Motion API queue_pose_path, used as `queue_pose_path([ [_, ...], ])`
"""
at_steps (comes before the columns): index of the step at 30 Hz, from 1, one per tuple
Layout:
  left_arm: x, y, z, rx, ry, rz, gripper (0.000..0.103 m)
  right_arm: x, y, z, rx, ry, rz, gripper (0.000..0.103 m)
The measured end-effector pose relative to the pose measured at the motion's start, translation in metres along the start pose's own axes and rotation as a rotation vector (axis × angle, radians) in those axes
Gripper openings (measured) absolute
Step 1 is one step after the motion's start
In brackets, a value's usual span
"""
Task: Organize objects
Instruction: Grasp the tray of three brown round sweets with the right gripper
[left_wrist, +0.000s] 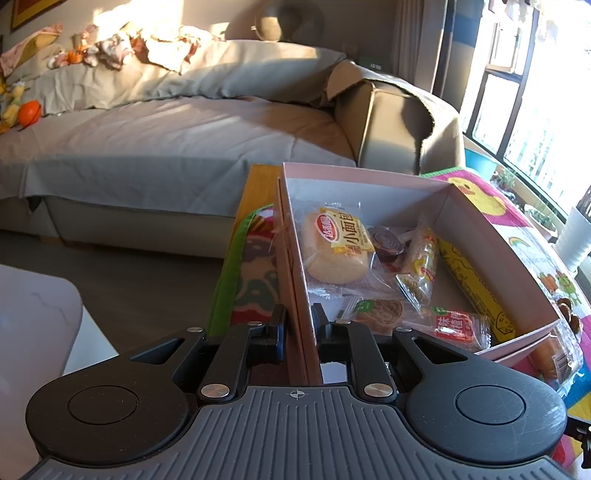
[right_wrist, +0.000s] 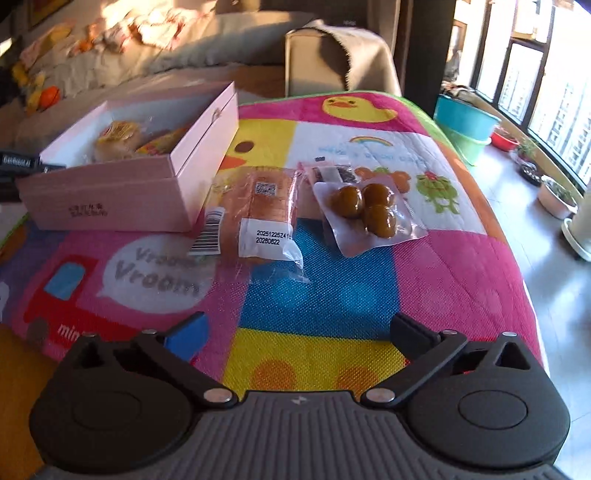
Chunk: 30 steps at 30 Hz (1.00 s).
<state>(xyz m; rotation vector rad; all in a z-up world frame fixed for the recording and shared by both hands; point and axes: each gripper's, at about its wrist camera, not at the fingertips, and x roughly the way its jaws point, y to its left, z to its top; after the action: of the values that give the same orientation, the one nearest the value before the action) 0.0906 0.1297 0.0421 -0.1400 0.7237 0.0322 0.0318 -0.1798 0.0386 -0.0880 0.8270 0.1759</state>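
My left gripper (left_wrist: 299, 325) is shut on the near side wall of an open pink box (left_wrist: 369, 173), one finger inside and one outside. The box holds several wrapped snacks, among them a round bread packet (left_wrist: 338, 247) and a yellow packet (left_wrist: 472, 284). In the right wrist view the pink box (right_wrist: 110, 199) stands at the left of a colourful mat (right_wrist: 317, 295). Beside it lie a clear packet of sliced bread (right_wrist: 258, 214) and a vacuum pack of three brown balls (right_wrist: 369, 210). My right gripper (right_wrist: 299, 332) stands open above the mat, short of both packets, with nothing between its fingers.
A grey sofa (left_wrist: 166, 129) with clothes and toys runs behind the table. Teal and green basins (right_wrist: 465, 125) and plant pots (right_wrist: 554, 199) stand on the floor by the window at the right. A white surface (left_wrist: 33, 314) is at the left.
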Motion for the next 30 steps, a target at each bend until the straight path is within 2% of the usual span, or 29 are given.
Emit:
queue_pose_path([
  [2, 0.000, 0.000, 0.000, 0.000, -0.001, 0.001, 0.016, 0.002, -0.003, -0.006, 0.056, -0.033, 0.001, 0.103],
  [4, 0.000, 0.001, -0.001, -0.001, -0.001, 0.001, 0.016, 0.001, 0.001, -0.011, 0.048, -0.055, -0.014, 0.103],
  [9, 0.001, 0.001, -0.002, -0.002, 0.000, 0.008, 0.015, 0.000, 0.001, -0.011, 0.048, -0.048, -0.014, 0.103],
  [13, 0.000, 0.001, -0.004, -0.005, -0.002, 0.011, 0.015, 0.003, 0.001, -0.003, 0.027, -0.009, -0.004, 0.103],
  [16, 0.000, 0.001, -0.004, 0.000, -0.001, 0.013, 0.015, 0.002, -0.006, 0.009, 0.013, 0.046, 0.047, 0.103],
  [17, 0.000, 0.001, -0.004, 0.002, 0.000, 0.014, 0.015, -0.001, -0.010, 0.013, 0.025, 0.034, 0.057, 0.103],
  [25, -0.001, 0.001, -0.004, -0.001, 0.000, 0.013, 0.015, -0.016, -0.036, 0.038, 0.057, -0.113, -0.040, 0.103],
  [30, -0.002, 0.000, -0.004, 0.003, 0.002, 0.021, 0.015, -0.002, -0.053, 0.048, 0.149, -0.128, -0.070, 0.103],
])
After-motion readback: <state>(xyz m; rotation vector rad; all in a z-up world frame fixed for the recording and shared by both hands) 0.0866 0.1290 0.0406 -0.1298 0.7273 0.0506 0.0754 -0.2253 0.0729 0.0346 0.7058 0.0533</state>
